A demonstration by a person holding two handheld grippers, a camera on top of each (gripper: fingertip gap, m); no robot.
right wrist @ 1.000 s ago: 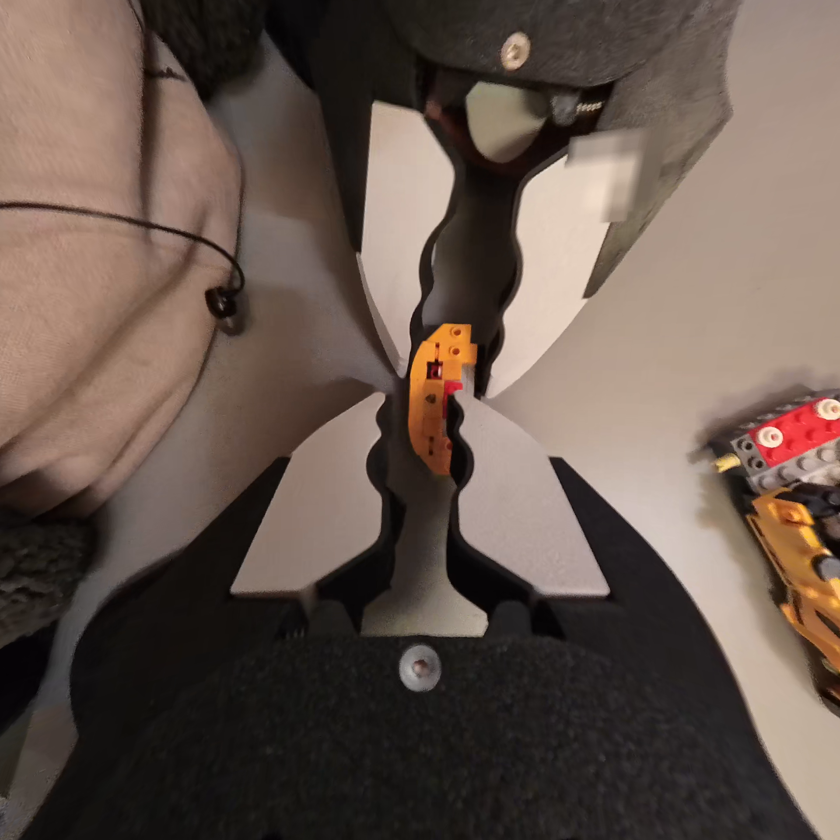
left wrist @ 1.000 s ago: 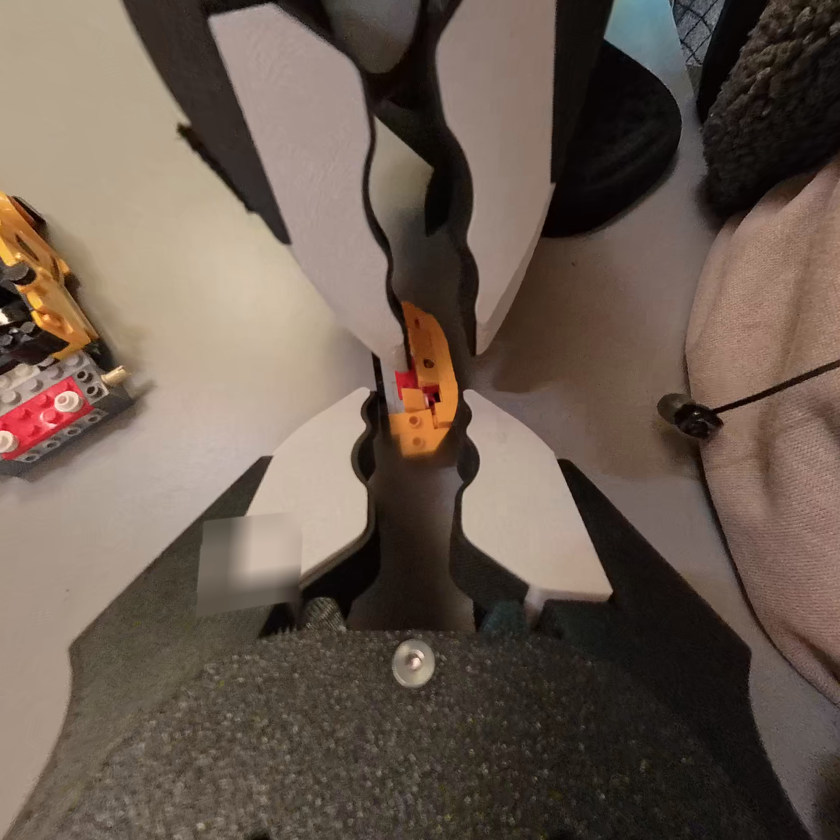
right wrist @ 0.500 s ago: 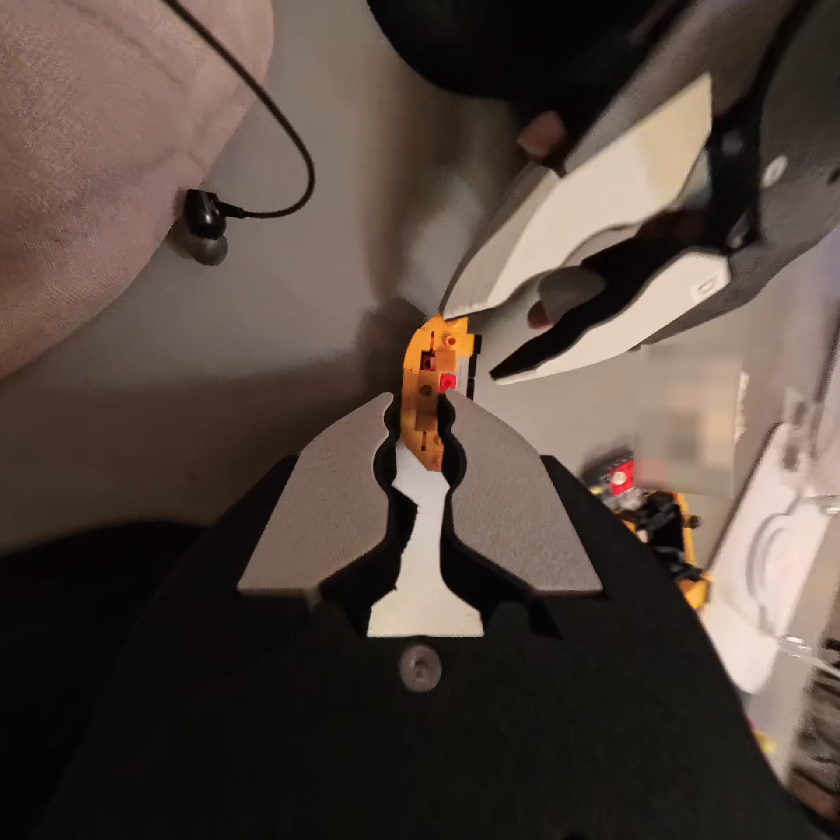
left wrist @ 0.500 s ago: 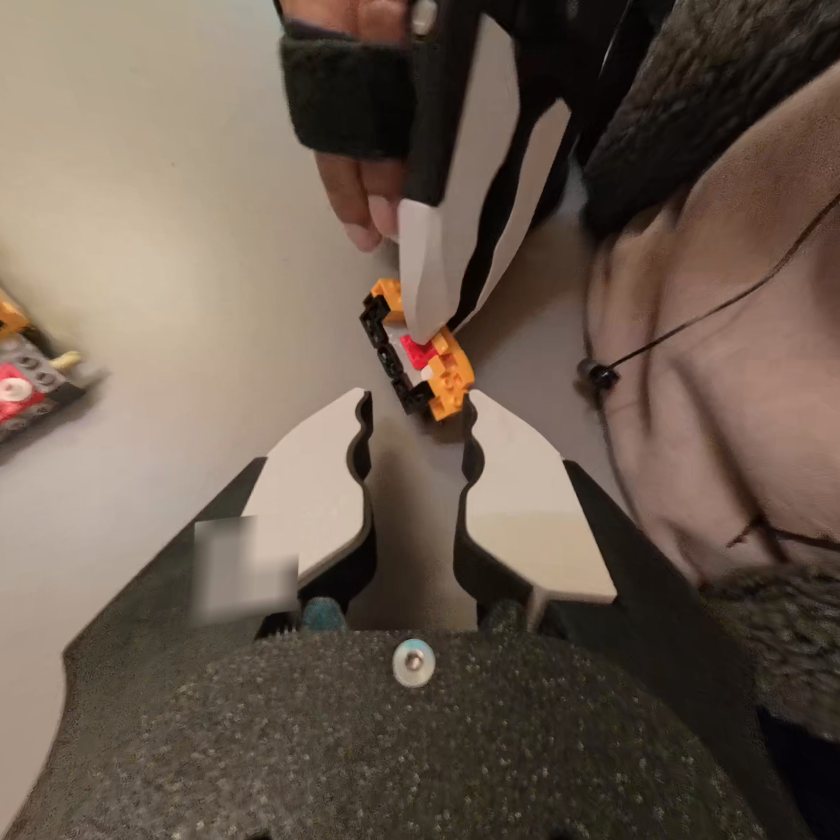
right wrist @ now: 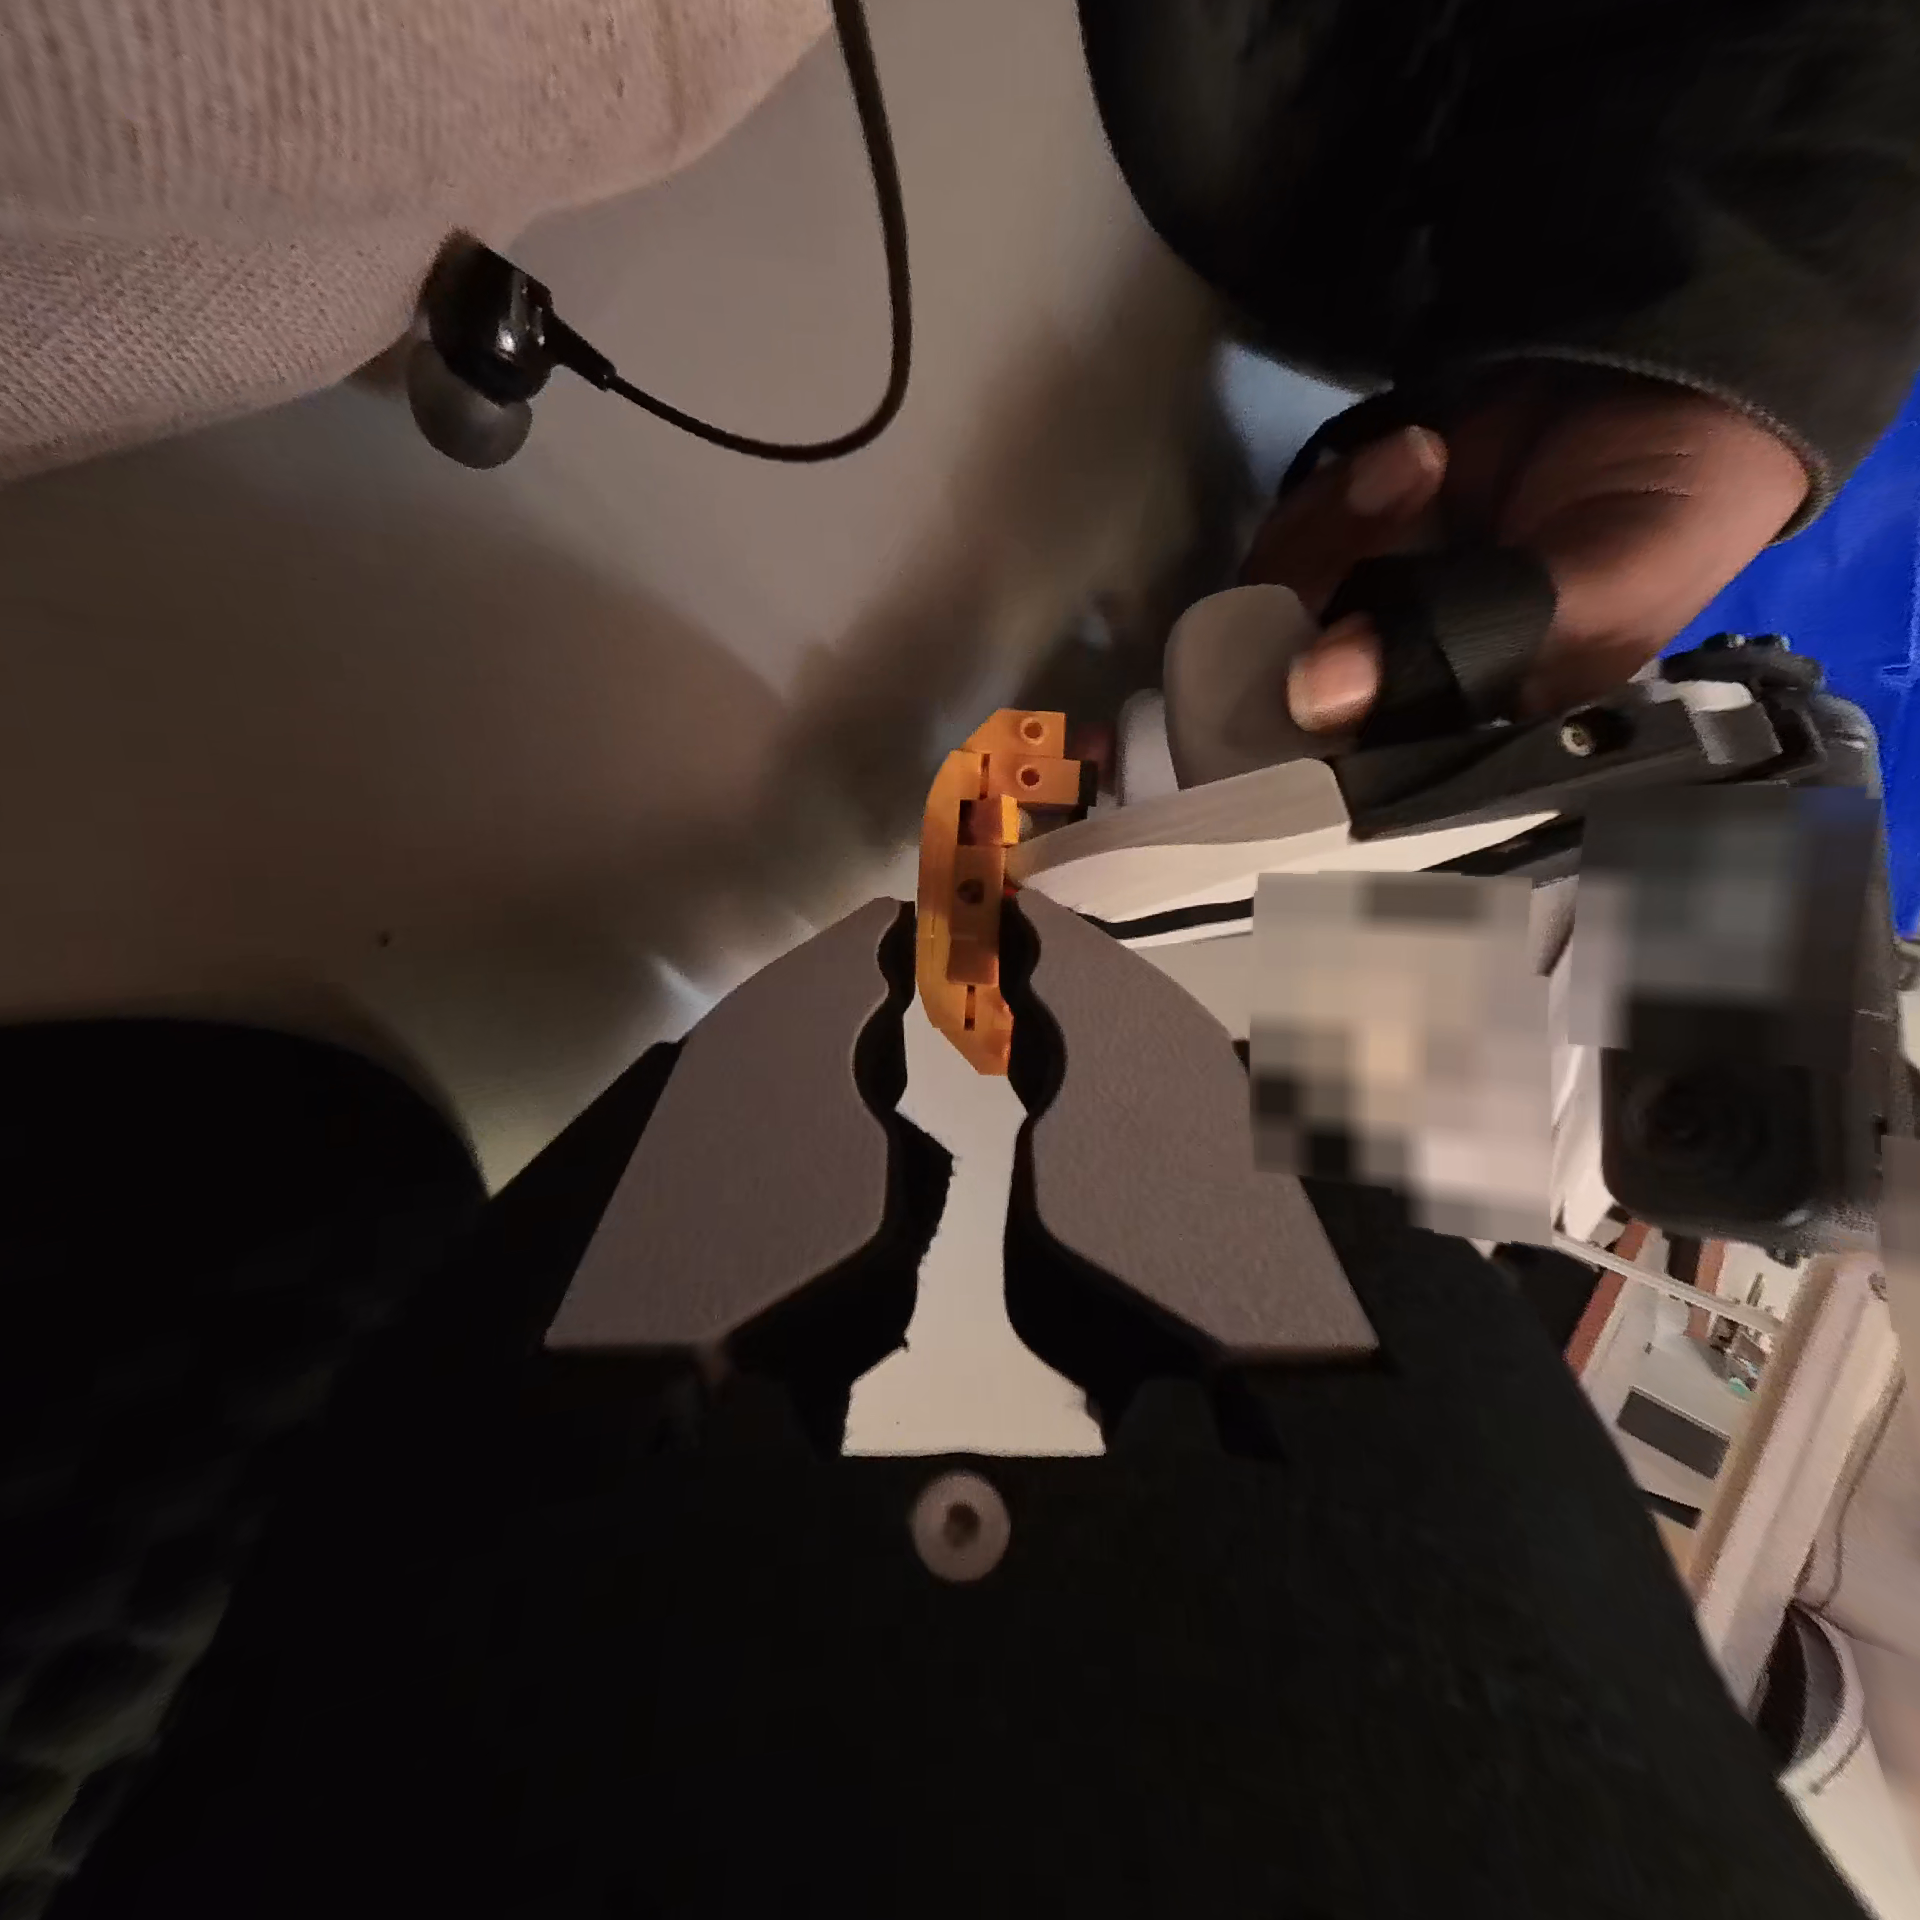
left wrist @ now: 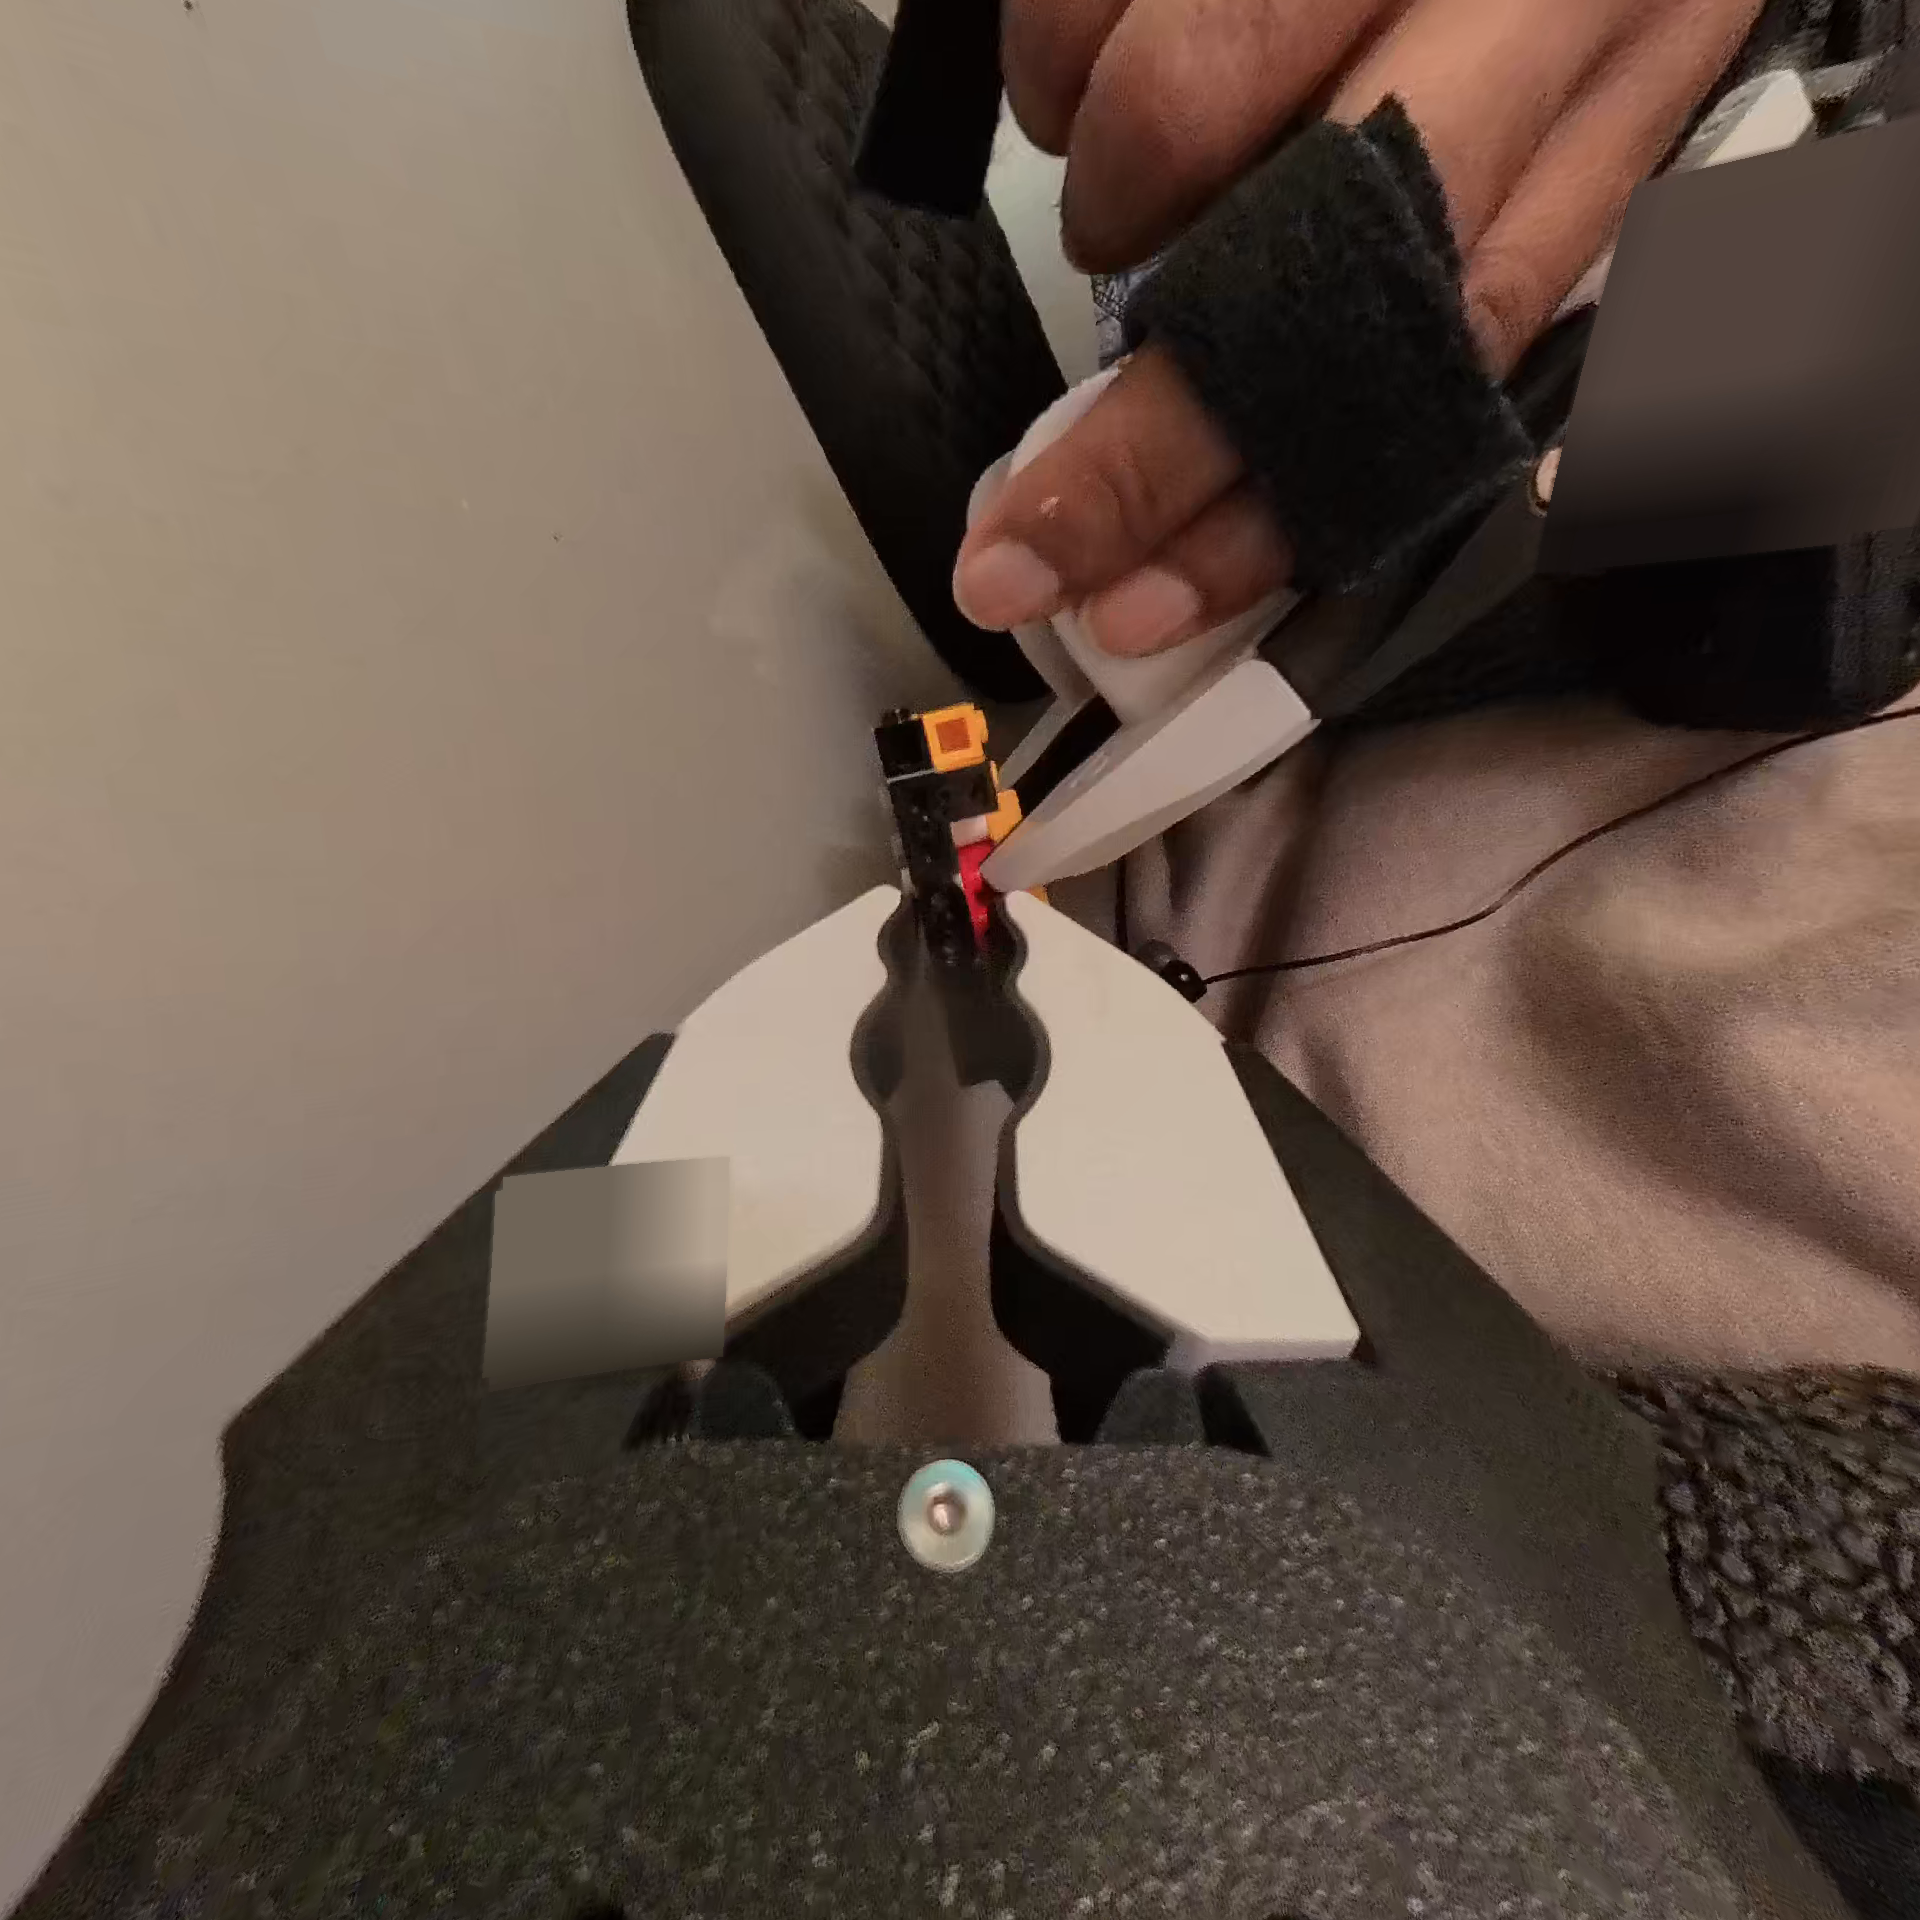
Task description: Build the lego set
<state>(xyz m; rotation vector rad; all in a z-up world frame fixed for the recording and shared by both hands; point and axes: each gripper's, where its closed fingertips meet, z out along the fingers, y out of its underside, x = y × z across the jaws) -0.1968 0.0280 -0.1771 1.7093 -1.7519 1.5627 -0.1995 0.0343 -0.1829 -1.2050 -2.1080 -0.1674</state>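
Above the pale table (left wrist: 364,623), close against the person's beige top (left wrist: 1558,1091), both tools now meet on one small sub-assembly held in the air. The left gripper (left wrist: 951,899) is the one that has changed: half a second ago its fingers stood apart just short of the part, and now they are drawn in and clenched on the black underside of the piece (left wrist: 940,810), which reaches back into the scalloped gap between them. The right gripper (right wrist: 961,914) keeps its grasp from the other side, squeezed on the curved orange face, and in the left wrist view its white tips come in from the upper right and touch the part at the red brick (left wrist: 974,899). The right hand (left wrist: 1247,260) is wrapped round that tool with a black strap over one finger. A thin black cord (left wrist: 1179,977) hangs from the top just beside the grippers, clear of them. With two grips on the piece, this looks like a hand-over or a squeeze to seat the bricks. If it is a hand-over, the right tool can let go without the part dropping. The rest of the set is not in either view, so joining the part to it is probably not close yet.
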